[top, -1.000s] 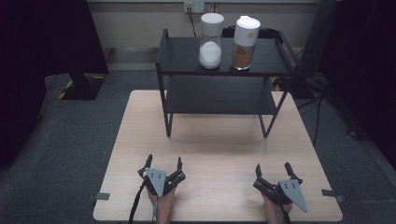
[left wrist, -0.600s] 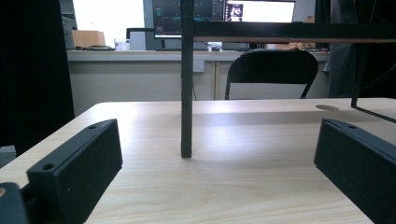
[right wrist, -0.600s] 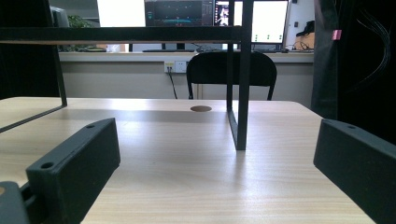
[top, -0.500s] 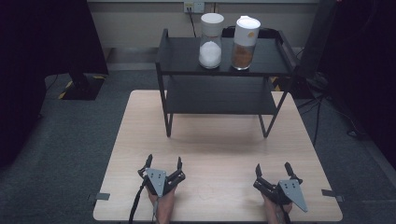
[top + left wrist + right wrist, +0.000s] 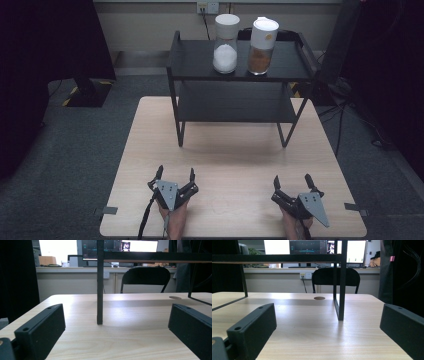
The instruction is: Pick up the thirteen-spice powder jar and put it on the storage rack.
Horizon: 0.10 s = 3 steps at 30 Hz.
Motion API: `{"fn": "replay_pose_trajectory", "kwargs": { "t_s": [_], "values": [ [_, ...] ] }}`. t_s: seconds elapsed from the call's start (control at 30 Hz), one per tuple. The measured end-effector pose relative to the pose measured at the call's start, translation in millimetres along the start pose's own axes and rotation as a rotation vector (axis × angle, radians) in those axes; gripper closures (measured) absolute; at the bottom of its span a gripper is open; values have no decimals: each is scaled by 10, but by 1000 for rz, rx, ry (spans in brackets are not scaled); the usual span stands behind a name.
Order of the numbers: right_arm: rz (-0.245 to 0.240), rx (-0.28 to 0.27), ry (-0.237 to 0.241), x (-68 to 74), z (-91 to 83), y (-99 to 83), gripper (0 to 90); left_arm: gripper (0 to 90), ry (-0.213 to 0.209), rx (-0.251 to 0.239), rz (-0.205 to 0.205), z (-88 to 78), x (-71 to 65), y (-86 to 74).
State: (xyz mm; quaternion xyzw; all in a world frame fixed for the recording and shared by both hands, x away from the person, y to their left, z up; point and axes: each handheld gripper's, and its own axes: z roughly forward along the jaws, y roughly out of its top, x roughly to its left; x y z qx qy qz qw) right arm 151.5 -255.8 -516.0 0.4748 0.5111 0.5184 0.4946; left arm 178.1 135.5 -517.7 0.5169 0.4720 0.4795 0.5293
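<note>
On the top shelf of the black rack (image 5: 195, 60) at the far end of the desk (image 5: 235, 160) stand two tall clear jars, side by side and just apart. One, the jar with the white lid (image 5: 226, 44), is filled to roughly the lower third with a white powder or grain. Its neighbour to the right, the jar with the white label (image 5: 263, 46), holds a brown, granular stuff in its lower part; a small orange mark sits on the wrap round its upper half. Both jars are upright and closed. The rack's lower shelf shows nothing on it that I can make out. Near the front edge of the desk, well away from the rack, the left gripper (image 5: 175, 174) rests with its jaws wide apart and holding nothing, and the right gripper (image 5: 292, 180) rests likewise, jaws spread and bare. From each gripper view a black rack leg (image 5: 100, 290) stands on the pale wood ahead, between the open jaws.
</note>
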Motion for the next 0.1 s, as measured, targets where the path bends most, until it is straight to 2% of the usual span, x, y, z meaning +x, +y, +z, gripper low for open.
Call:
{"fn": "replay_pose_trajectory", "kwargs": {
  "t_s": [0.1],
  "values": [
    [0, 0, 0, 0, 0, 0, 0, 4, 0, 0, 0, 0, 0, 1]
  ]
}}
